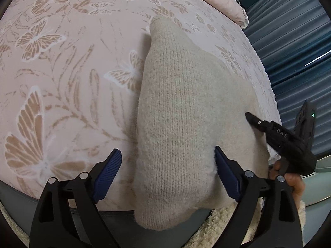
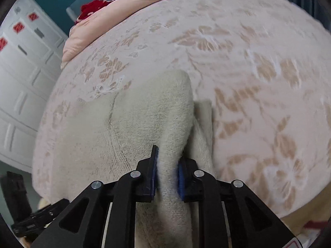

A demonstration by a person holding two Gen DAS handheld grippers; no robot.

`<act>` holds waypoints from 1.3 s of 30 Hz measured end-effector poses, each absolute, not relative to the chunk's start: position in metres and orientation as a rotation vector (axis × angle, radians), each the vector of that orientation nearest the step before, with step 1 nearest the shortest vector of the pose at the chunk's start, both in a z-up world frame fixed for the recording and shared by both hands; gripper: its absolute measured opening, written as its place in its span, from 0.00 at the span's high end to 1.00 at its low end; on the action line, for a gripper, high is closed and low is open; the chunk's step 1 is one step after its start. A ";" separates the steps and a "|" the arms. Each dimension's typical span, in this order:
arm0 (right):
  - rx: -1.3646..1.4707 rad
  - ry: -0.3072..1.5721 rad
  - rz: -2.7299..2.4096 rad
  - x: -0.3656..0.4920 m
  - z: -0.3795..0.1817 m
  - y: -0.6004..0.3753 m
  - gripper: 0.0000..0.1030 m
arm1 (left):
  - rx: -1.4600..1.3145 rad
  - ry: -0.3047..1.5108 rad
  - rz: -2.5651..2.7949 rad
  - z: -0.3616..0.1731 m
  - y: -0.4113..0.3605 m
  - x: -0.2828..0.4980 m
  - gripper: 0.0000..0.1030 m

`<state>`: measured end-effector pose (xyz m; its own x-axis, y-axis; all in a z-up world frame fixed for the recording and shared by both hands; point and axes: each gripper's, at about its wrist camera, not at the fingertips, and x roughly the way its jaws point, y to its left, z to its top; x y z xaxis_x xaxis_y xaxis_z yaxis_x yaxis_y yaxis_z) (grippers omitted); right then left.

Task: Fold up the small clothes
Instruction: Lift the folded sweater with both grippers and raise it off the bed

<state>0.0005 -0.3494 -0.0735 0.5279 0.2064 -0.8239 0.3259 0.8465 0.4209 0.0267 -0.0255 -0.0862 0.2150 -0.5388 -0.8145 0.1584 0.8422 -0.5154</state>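
Note:
A cream knitted sweater (image 1: 186,103) lies on a pink bedspread with a butterfly print (image 1: 62,62). A long folded part of it runs toward me and hangs over the near bed edge. My left gripper (image 1: 167,165) is open, its blue pads on either side of that part. The right gripper (image 1: 269,130) shows at the sweater's right edge. In the right wrist view my right gripper (image 2: 167,173) is shut on a raised fold of the sweater (image 2: 171,124), lifting it off the bed (image 2: 258,72).
A pink quilt (image 2: 124,8) lies bunched at the bed's far end. Blue curtains (image 1: 289,41) hang along the bed's right side. White cabinet doors (image 2: 24,72) stand on the left. A fluffy cream rug (image 1: 217,223) lies below the near bed edge.

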 end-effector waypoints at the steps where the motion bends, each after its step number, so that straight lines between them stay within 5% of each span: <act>1: 0.630 0.985 -0.072 -0.011 -0.069 -0.355 0.72 | -0.354 1.265 -0.504 -0.084 -0.025 0.026 0.16; 2: 0.634 0.961 -0.092 -0.022 -0.061 -0.357 0.64 | -0.349 1.258 -0.509 -0.081 -0.025 0.025 0.16; 4: 0.603 0.924 -0.161 -0.042 -0.048 -0.358 0.28 | -0.358 1.247 -0.516 -0.080 -0.023 0.027 0.12; 9: 0.704 1.034 -0.072 -0.050 -0.080 -0.360 0.26 | -0.461 1.316 -0.549 -0.098 -0.028 0.043 0.10; 13: 0.892 1.057 -0.056 -0.049 -0.112 -0.354 0.15 | -0.563 1.381 -0.542 -0.118 -0.028 0.055 0.05; 14: 0.897 1.044 -0.060 -0.048 -0.114 -0.351 0.15 | -0.580 1.384 -0.534 -0.118 -0.028 0.056 0.05; 15: 0.895 1.044 -0.045 -0.045 -0.113 -0.347 0.27 | -0.579 1.394 -0.532 -0.118 -0.030 0.058 0.05; 16: 0.892 1.049 -0.022 -0.042 -0.111 -0.343 0.45 | -0.571 1.400 -0.549 -0.115 -0.033 0.059 0.15; 19: 0.839 1.024 -0.019 -0.039 -0.086 -0.337 0.63 | -0.530 1.386 -0.593 -0.093 -0.046 0.060 0.43; 27: 0.693 0.732 -0.025 -0.069 0.056 -0.338 0.64 | -0.398 1.112 -0.817 0.044 -0.071 0.044 0.49; 39: 0.385 0.159 0.060 -0.137 0.287 -0.282 0.63 | -0.300 0.471 -1.060 0.280 -0.027 -0.009 0.48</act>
